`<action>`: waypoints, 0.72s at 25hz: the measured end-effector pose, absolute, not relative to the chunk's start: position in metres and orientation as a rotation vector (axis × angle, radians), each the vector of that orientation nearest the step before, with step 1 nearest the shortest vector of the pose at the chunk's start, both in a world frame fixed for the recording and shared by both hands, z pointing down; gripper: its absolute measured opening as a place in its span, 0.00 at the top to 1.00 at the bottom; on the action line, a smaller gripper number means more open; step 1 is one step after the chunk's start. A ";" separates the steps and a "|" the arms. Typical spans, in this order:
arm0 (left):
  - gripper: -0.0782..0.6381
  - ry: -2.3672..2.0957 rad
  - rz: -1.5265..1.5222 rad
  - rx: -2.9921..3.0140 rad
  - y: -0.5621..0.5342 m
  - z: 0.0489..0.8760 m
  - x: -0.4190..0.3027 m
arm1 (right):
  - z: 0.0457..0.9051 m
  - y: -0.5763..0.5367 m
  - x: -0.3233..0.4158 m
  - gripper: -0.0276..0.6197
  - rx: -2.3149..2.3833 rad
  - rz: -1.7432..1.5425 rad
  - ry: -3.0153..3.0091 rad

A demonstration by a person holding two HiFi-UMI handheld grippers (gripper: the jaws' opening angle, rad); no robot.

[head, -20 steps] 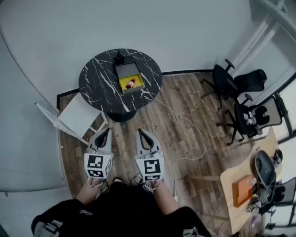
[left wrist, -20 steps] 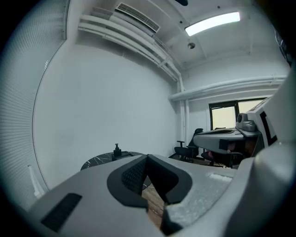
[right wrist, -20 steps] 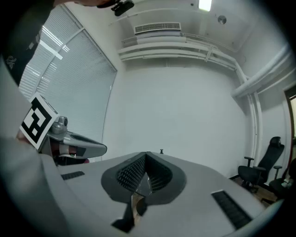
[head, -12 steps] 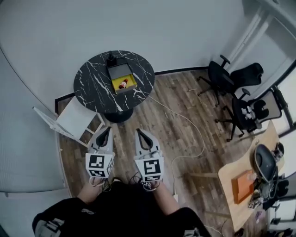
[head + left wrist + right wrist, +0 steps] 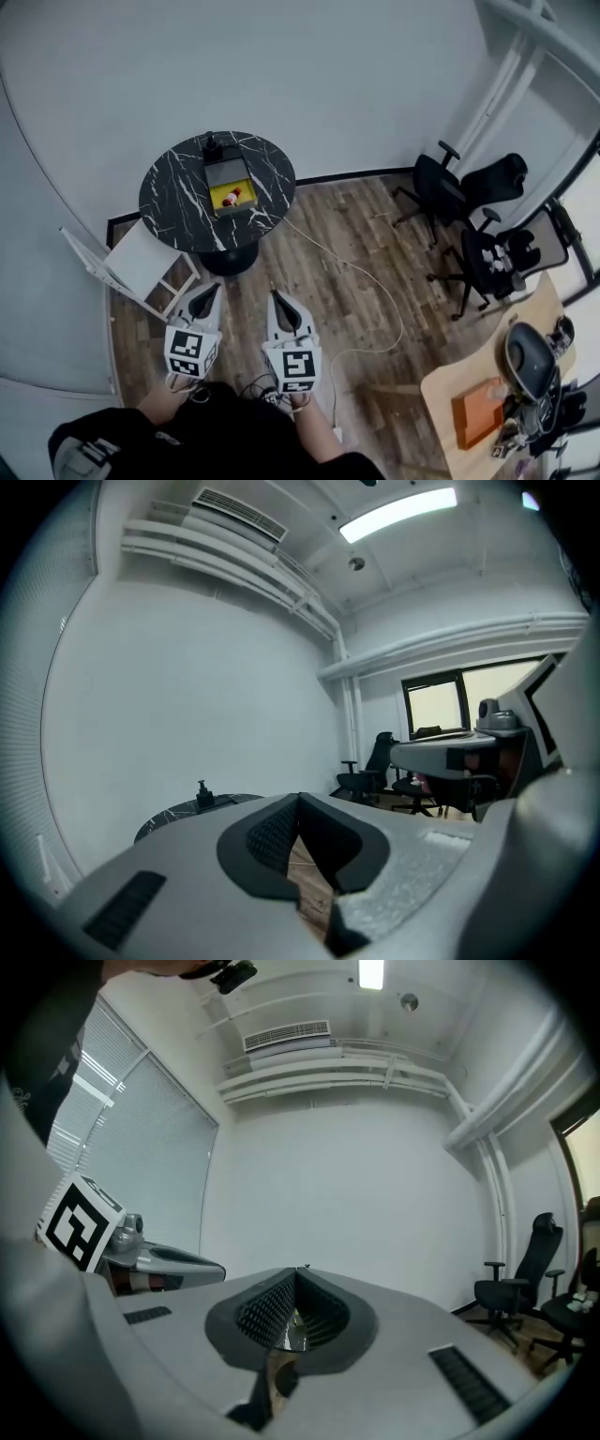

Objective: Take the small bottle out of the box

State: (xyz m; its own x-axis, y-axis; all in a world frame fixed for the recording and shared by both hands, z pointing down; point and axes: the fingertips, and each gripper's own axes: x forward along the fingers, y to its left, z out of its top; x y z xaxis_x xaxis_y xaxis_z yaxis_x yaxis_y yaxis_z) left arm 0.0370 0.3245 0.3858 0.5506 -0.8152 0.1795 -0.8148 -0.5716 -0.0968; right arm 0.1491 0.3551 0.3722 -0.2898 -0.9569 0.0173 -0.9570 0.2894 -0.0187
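On a round black marble table (image 5: 178, 202) stands an open grey box (image 5: 225, 172) with a yellow bottom. In it lies the small red-and-white bottle (image 5: 232, 195). A dark pump bottle (image 5: 212, 145) stands just behind the box and shows again in the left gripper view (image 5: 202, 792). My left gripper (image 5: 207, 291) and right gripper (image 5: 278, 302) hover side by side over the wooden floor, well short of the table. Both are shut with nothing between the jaws; each view shows its tips meeting, left gripper (image 5: 300, 797) and right gripper (image 5: 302, 1269).
A white frame-like stand (image 5: 136, 262) leans beside the table's left. A pale cable (image 5: 361, 277) runs across the floor. Black office chairs (image 5: 450, 192) stand at the right. A wooden desk (image 5: 478, 412) with an orange item fills the lower right. A grey wall rises behind the table.
The whole head view has shifted: table and box now lie lower and further left, and both grippers sit lower in the picture. Both grippers stay shut, side by side.
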 end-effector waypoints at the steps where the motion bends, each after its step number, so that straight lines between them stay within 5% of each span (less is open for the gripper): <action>1: 0.89 1.455 -0.326 -2.766 0.327 0.391 0.042 | 0.377 0.357 0.155 0.96 1.873 0.050 -2.511; 18: 0.89 1.571 -0.285 -2.813 0.224 0.413 0.043 | 0.392 0.265 0.157 0.96 1.736 0.060 -2.533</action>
State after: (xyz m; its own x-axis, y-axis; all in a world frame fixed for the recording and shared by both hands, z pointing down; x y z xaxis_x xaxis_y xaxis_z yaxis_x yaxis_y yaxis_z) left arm 0.0435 0.2245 0.4127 0.5136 -0.8349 0.1980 -0.8513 -0.5247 -0.0044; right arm 0.1568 0.2647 0.3916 -0.3592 -0.9298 0.0801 -0.9326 0.3609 0.0073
